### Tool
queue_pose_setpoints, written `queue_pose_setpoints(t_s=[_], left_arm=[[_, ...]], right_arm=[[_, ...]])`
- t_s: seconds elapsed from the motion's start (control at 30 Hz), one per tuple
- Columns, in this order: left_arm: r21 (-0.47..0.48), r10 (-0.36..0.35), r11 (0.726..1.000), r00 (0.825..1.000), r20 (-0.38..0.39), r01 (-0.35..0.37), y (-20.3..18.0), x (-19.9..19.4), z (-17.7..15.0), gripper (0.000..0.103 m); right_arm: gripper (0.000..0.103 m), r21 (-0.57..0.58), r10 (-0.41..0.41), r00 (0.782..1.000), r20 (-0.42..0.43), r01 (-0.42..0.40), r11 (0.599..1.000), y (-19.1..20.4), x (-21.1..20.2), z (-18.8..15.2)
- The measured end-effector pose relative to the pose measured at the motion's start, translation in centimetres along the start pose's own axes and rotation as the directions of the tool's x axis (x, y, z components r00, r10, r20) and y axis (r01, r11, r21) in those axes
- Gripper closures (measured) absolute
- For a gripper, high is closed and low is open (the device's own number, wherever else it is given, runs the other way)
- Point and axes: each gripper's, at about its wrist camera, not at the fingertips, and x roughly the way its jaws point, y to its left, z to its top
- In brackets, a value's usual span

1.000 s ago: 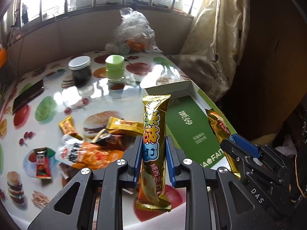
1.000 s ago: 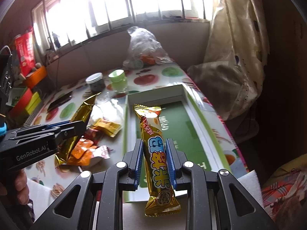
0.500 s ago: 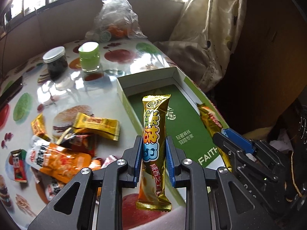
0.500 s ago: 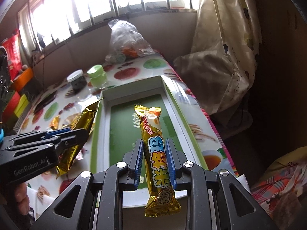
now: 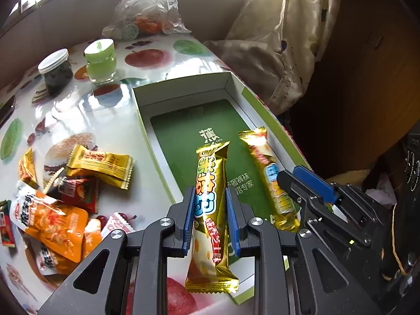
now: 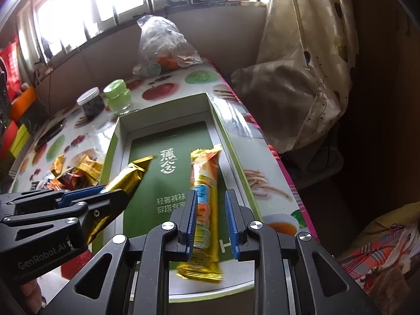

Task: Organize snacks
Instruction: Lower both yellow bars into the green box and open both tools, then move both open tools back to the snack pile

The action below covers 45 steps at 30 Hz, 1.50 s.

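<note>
My left gripper (image 5: 210, 210) is shut on a gold snack bar (image 5: 210, 183) and holds it over the near end of the open white-and-green box (image 5: 181, 92). It also shows in the right wrist view (image 6: 110, 197), with its bar (image 6: 131, 176) over the box's left side. My right gripper (image 6: 210, 218) has its jaws parted around a second gold bar (image 6: 206, 191) that lies tilted in the box (image 6: 162, 115); a gap shows on the right pad. In the left wrist view this bar (image 5: 270, 173) lies along the box's right side by the right gripper (image 5: 294, 183).
A pile of loose snack packets (image 5: 65, 191) lies on the table left of the box. A dark jar (image 5: 55, 71), a green jar (image 5: 101, 61) and a plastic bag (image 5: 147, 8) stand at the back. A curtain (image 5: 283, 39) hangs past the right table edge.
Both grippers moved forward and down over the box. The right gripper's jaws have parted and its bar has dropped and tilted into the box. The left still grips its bar.
</note>
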Motion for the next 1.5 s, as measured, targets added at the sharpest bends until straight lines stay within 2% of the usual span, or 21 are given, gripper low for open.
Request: queue_pose_setpoints(t_s=[0.7,0.87,1.23,1.33,1.43,1.5], left_arm=[[0.011,0.017,1.0,0.999,-0.044,-0.017,-1.0,2.2,0.0,0.079],[0.006,-0.004,1.0,0.999,-0.051,0.004,-0.8,2.2,0.1,0.078],[0.014,-0.003,1.0,1.0,-0.022,0.003,-1.2,0.6,-0.7,0.069],[0.003,0.031,1.0,1.0,0.005,-0.031,-1.0,-0.4,-0.9,0.064],[-0.015,0.02,1.0,1.0,0.025,-0.019,-0.6,-1.5,-1.2,0.064],[-0.02,0.036,0.999,0.998,0.044,-0.036,-0.4,-2.4,-1.4,0.064]], right_arm=[[0.082,0.047,0.015,1.0,-0.003,-0.014,0.999,-1.0,-0.2,-0.5],[0.078,0.053,0.026,1.0,-0.004,-0.025,0.998,-1.1,-0.4,-0.6],[0.073,0.086,0.046,0.999,0.002,-0.046,0.995,-1.3,-1.2,-0.8],[0.073,0.078,0.051,0.999,0.008,-0.051,0.996,-1.1,-1.7,-0.8],[0.072,0.069,0.057,0.998,0.01,-0.058,0.996,-0.7,-2.0,-0.8],[0.072,0.066,0.061,0.998,0.011,-0.061,0.996,-0.4,-2.4,-0.8]])
